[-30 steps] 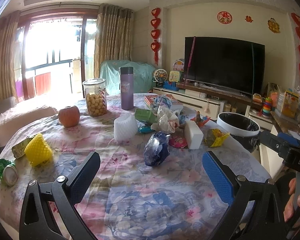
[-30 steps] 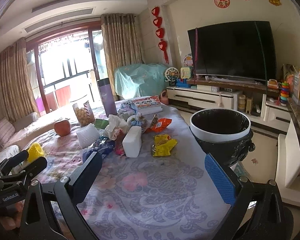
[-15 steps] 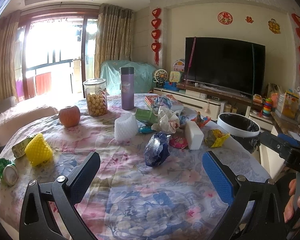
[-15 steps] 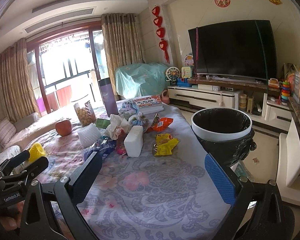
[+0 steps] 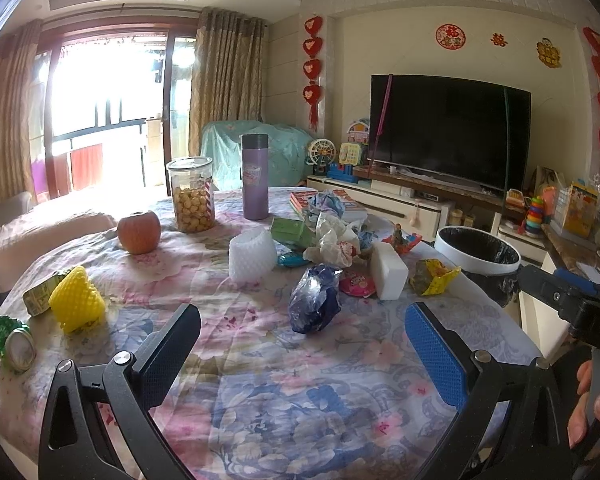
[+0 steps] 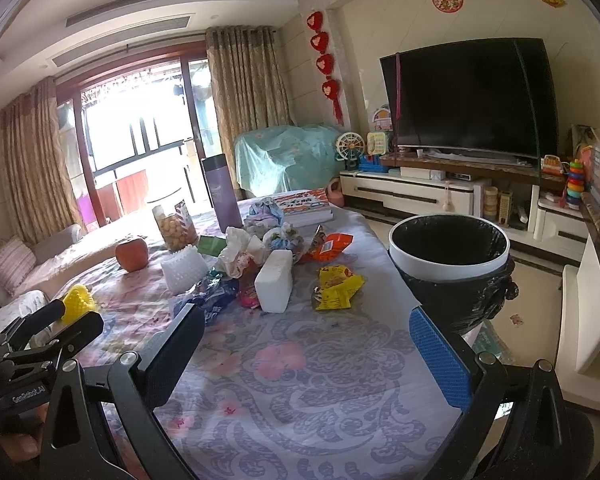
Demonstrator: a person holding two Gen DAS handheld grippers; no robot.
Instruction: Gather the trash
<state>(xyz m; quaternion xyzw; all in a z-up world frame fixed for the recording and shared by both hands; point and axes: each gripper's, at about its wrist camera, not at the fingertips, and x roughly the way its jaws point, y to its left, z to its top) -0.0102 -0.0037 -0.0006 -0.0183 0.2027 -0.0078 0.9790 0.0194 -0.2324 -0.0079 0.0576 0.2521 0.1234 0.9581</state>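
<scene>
Trash lies on a floral-clothed table [image 5: 260, 392]: a crumpled blue bag [image 5: 314, 304], a yellow wrapper [image 5: 434, 276], a white foam block [image 5: 388, 270], crumpled paper [image 5: 332, 240], a white foam net [image 5: 252, 254] and a yellow foam net [image 5: 76, 300]. A bin with a black liner [image 5: 478, 250] stands off the table's right edge. My left gripper [image 5: 302, 344] is open and empty, just short of the blue bag. My right gripper [image 6: 304, 348] is open and empty over the near cloth, with the yellow wrapper [image 6: 336, 286] and the bin [image 6: 448, 256] ahead.
An apple [image 5: 139, 232], a jar of snacks [image 5: 192, 196], a purple flask [image 5: 255, 178] and books [image 5: 312, 200] stand at the table's far side. A green can [image 5: 10, 340] lies at the left edge. A TV [image 6: 468, 96] and its cabinet lie beyond.
Both views have shifted only slightly; the right wrist view has crept a little nearer to the bin. Both grippers stay open and empty.
</scene>
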